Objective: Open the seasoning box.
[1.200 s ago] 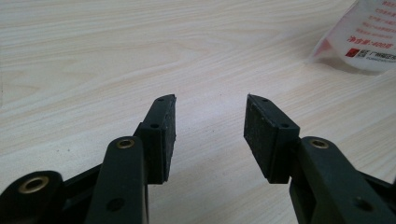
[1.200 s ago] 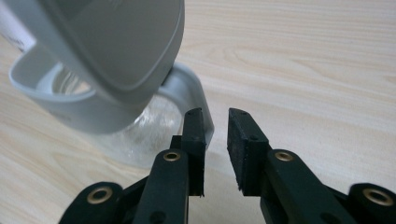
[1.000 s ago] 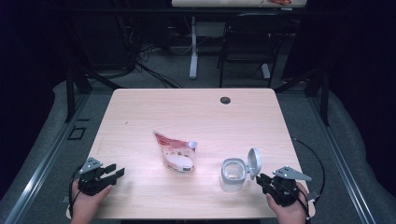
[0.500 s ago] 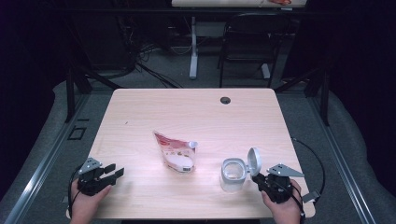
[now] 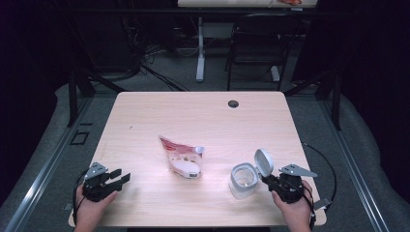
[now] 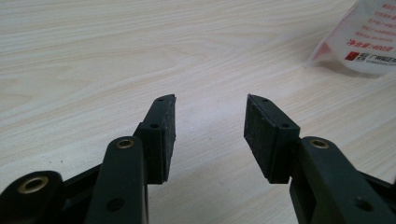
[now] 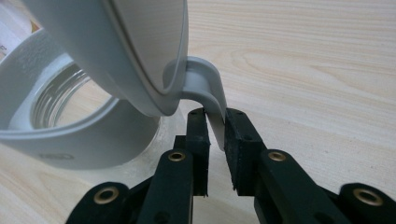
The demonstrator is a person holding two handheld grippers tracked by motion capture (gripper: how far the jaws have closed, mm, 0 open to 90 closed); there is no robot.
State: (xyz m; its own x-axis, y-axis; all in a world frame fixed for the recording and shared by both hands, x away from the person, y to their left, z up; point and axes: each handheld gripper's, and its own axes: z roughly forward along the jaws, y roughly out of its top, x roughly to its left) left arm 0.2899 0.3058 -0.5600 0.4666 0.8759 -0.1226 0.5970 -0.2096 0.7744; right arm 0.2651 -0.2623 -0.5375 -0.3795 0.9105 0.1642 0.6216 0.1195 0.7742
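Note:
A clear jar (image 5: 243, 181) with a grey collar (image 7: 70, 140) stands near the table's front right, its hinged lid (image 5: 263, 162) flipped up. My right gripper (image 5: 271, 181) is shut on the lid's grey hinge tab (image 7: 211, 100), which sits pinched between the two pads in the right gripper view. A red and white pouch (image 5: 180, 155) lies flat at the table's middle; its corner (image 6: 369, 42) reaches into the left gripper view. My left gripper (image 5: 121, 177) rests at the front left, open, with bare wood between its pads (image 6: 163, 135).
The light wooden table (image 5: 203, 116) has a dark cable hole (image 5: 233, 104) near its far edge. A cable loops off the right gripper past the table's right edge. A chair and desk legs stand on the floor beyond the table.
My right gripper has moved left up to the jar and shut on the lid's hinge tab. The left gripper, the pouch and the jar have stayed put.

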